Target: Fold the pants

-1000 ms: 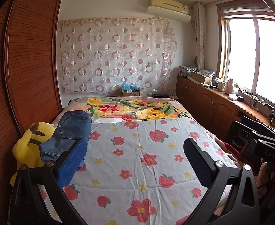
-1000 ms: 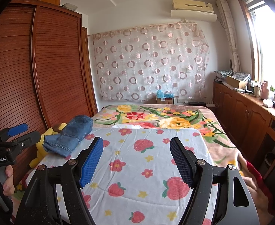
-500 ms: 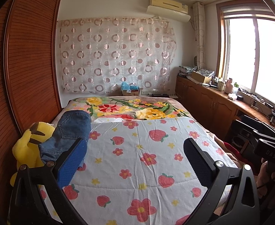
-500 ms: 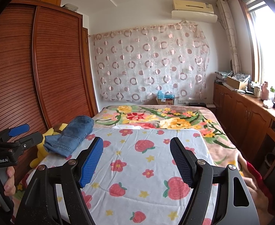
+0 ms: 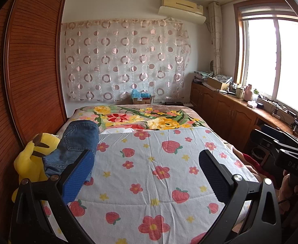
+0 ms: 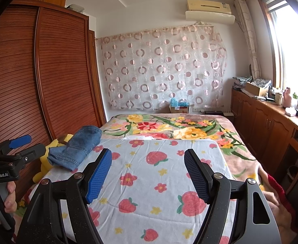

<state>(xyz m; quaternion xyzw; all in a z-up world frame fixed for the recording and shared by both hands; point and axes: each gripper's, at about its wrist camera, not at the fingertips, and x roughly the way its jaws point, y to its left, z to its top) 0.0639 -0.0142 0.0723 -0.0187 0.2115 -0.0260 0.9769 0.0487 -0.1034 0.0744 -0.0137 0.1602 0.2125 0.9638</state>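
Jeans point(image 5: 76, 144) are lying bundled in a compact, rounded stack at the left edge of the bed point(image 5: 220, 142), partly resting over a yellow plush toy point(image 5: 30, 162) that is sitting against the wardrobe point(image 5: 27, 71) side. Their long axis is running from the near left edge toward the head of the bed, angled slightly inward. Whether that bundle is a finished fold set aside or a heap waiting to be spread, the views are not settling; it fits both.

Left tongs point(image 5: 147, 164) are hovering above the strawberry quilt point(image 5: 159, 172), spread wide and gripping nothing, with the blue left pad point(image 5: 78, 179) appearing just in front of the jeans' near end. Further right, the right tongs point(image 6: 148, 172) are hanging over the middle of the quilt, likewise gaping wide and empty.

Jeans are lying forward and to the left of both tools, so the left one is sitting clearly nearer, while the right would be needing to cross the quilt toward the left edge to reach them.
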